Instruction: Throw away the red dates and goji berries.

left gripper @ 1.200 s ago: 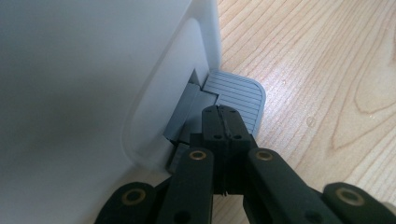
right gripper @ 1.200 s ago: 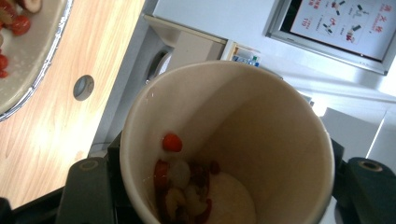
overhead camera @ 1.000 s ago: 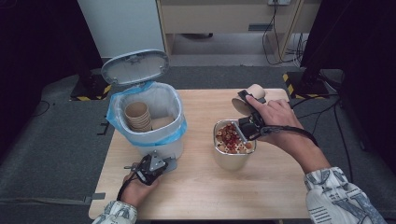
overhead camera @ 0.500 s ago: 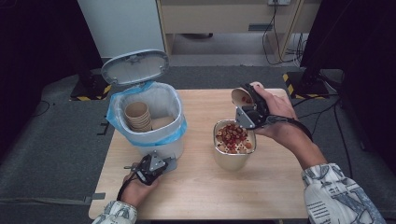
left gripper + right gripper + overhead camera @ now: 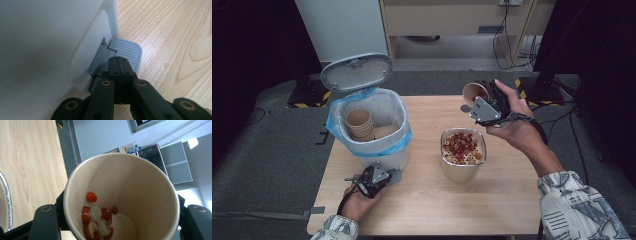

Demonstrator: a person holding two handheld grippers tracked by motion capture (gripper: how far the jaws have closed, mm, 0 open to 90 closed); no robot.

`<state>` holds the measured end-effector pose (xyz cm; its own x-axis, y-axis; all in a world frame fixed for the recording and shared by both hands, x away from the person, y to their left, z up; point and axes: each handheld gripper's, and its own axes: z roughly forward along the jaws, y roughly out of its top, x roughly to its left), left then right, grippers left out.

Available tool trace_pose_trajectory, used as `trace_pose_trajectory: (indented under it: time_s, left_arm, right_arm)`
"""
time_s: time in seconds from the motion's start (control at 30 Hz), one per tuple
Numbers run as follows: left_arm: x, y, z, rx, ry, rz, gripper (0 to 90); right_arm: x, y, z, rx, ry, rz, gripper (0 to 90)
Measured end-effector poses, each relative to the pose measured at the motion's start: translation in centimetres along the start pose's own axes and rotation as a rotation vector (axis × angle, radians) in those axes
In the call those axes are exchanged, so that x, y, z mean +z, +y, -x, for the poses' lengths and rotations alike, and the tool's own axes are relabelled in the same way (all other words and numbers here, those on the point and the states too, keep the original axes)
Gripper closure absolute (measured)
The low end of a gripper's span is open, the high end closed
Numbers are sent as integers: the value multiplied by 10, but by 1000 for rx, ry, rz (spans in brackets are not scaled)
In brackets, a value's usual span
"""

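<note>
Cup (image 5: 475, 92), a brown paper one, sits clamped in the right gripper (image 5: 484, 102), whose fingers (image 5: 45, 222) press on its two sides, above the desk (image 5: 512, 210) near the far right corner and just beyond the metal pot (image 5: 463, 161). It lies tipped on its side with its mouth toward the bin (image 5: 377, 131). The right gripper view looks into it and finds a few red and white scraps (image 5: 97, 220) clinging near the bottom. The pot, mid-desk toward the right, is heaped with the same red bits. The left gripper (image 5: 374, 177) has its fingers (image 5: 119, 67) shut with nothing between them, their tips pressing on the grey pedal (image 5: 126, 53) at the foot of the bin, near the front left edge; the lid (image 5: 357, 71) stands up and a stack of used cups (image 5: 359, 123) shows inside the blue liner. By my reading the emptying of leftovers into the pot is about done and the cup is due for the bin. The next move calls for swinging it leftward across the desk to the open bin while the left keeps the pedal down, then freeing it over the stack. The remaining scraps may need another shake first. The pot's depth and how the cups rest at the bin's bottom are hidden, and the high view leaves the right fingers mostly behind the hand.
</note>
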<state>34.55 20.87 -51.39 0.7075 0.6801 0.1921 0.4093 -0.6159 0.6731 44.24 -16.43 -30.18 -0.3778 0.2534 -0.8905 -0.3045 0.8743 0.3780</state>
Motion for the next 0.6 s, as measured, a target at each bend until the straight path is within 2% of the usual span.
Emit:
trace_pose_trajectory:
  time_s: [0.13,0.2,0.6]
  left_arm:
    - [0,0,0,-1,0,0,896]
    - [0,0,0,0,0,0,895]
    - [0,0,0,-1,-1,0,895]
  right_arm:
    - [0,2,2,-4,4,4,316]
    - [0,3,4,21,11,16,316]
    - [9,9,12,17,21,0,314]
